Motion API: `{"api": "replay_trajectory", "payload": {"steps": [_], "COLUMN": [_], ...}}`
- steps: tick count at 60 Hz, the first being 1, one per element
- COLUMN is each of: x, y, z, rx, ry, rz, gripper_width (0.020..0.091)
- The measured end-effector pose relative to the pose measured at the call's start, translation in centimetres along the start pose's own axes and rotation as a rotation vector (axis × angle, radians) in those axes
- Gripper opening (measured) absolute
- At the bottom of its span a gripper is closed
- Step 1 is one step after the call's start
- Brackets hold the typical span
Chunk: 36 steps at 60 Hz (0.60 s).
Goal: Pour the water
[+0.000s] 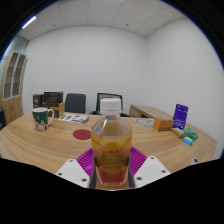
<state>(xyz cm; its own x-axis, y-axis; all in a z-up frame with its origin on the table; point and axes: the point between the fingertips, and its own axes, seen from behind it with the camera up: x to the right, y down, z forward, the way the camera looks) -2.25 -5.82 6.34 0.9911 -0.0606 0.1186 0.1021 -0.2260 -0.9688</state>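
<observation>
A clear plastic bottle (pixel 111 148) with a yellowish liquid and a red-and-yellow label stands upright between my fingers, its white cap topmost. My gripper (pixel 112 166) is shut on the bottle, with both magenta pads (pixel 88 160) pressed against its sides. The bottle's base appears lifted a little above the wooden table (pixel 40 145). A white mug (pixel 41 118) with a green and red pattern sits far off to the left on the table. A dark red round coaster (pixel 81 133) lies ahead of the fingers, left of the bottle.
A book (pixel 74 118) lies beyond the coaster. A purple box (pixel 180 115) and small cartons (pixel 188 134) stand at the right. A wooden box (pixel 150 115) sits behind the bottle to the right. Office chairs (pixel 75 102) and a monitor (pixel 52 99) line the table's far side.
</observation>
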Motion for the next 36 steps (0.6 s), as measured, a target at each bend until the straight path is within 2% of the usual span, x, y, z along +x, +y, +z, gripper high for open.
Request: {"api": "replay_trajectory", "payload": {"steps": [5,13,26,36], "x": [-0.5,-2.8,-11.6,-17.8], "y": [-1.2,-7.8,-20.5,-21.0], "z": [0.4,2.1,5.4,8.8], "rx": [0.013,0.084,0.285,0.294], "ry": [0.010,0.044,0.185,0.292], "rz": [-0.075,-0.275,-0.980,-1.506], "gripper_width": [0.0443,0.0442,0.0441,0.0441]}}
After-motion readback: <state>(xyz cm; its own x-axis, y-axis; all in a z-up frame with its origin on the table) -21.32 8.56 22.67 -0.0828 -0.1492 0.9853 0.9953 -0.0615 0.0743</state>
